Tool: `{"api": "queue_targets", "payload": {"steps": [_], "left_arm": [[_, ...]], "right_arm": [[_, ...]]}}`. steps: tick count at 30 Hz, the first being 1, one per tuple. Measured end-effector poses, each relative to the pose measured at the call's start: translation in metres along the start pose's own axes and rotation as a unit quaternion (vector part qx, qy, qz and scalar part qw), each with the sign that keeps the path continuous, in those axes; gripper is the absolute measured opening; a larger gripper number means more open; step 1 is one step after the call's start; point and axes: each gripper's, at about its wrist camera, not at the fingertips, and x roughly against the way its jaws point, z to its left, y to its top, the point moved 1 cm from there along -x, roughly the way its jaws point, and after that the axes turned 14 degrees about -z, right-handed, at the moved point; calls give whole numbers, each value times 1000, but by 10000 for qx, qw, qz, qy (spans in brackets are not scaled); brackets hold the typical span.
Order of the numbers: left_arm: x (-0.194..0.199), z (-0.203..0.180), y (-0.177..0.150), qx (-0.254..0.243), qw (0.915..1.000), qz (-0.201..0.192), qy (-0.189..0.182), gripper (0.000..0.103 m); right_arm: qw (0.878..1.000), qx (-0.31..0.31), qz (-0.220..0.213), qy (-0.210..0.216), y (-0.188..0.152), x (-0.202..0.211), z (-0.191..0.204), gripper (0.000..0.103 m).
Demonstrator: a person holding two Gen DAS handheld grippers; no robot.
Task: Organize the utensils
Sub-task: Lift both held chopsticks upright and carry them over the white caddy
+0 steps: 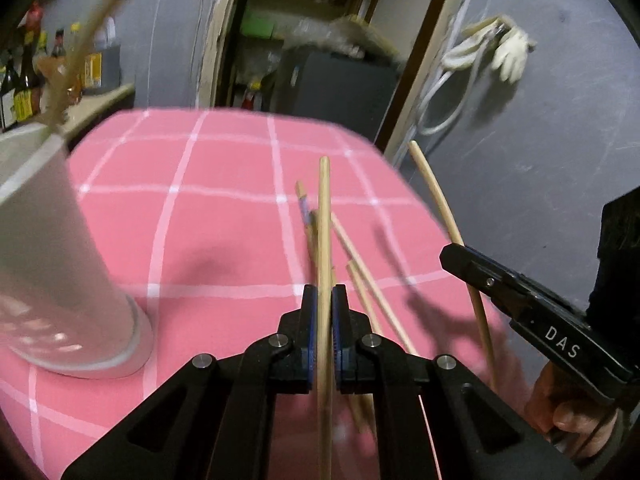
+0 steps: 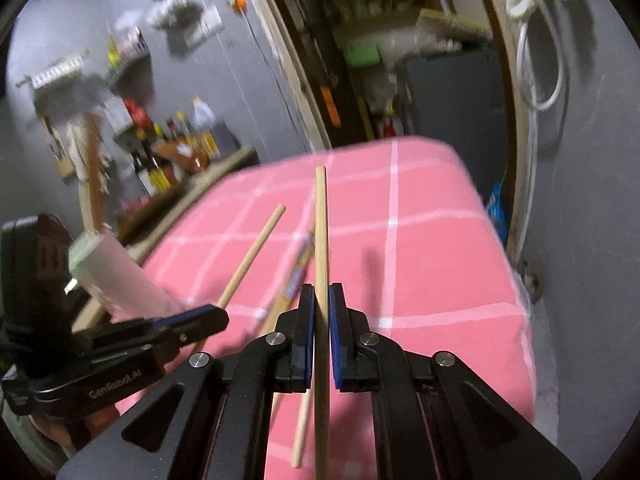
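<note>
Matt wooden chopsticks (image 1: 362,276), pink cloth (image 1: 224,216)
</note>
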Motion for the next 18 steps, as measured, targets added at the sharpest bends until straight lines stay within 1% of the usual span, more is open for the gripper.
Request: {"api": "queue_targets", "payload": {"steps": [1,3,6,9,14,18], "left_arm": [[7,-2,1,-14,9999,-139,-46,5],[25,-7,5,-28,9984,-534,-183,5],[46,-13,13,-105,9943,-1043,-189,5],[64,-15,21,-73,9890,-1464,-175,5],[92,-7,37,70,9795,-2005,-155,5],[116,8,48,123,9719,-2348,-126,5]], "right_arm": [[9998,29,-217,25,2,8,5,5],[9986,91,-522,67,7,17,17,5],[9954,193,-924,158,13,33,28,5],[9912,235,-1275,254,19,42,43,5],[9823,303,-1796,447,29,53,64,5],[9742,233,-2138,691,37,53,81,5]]}}
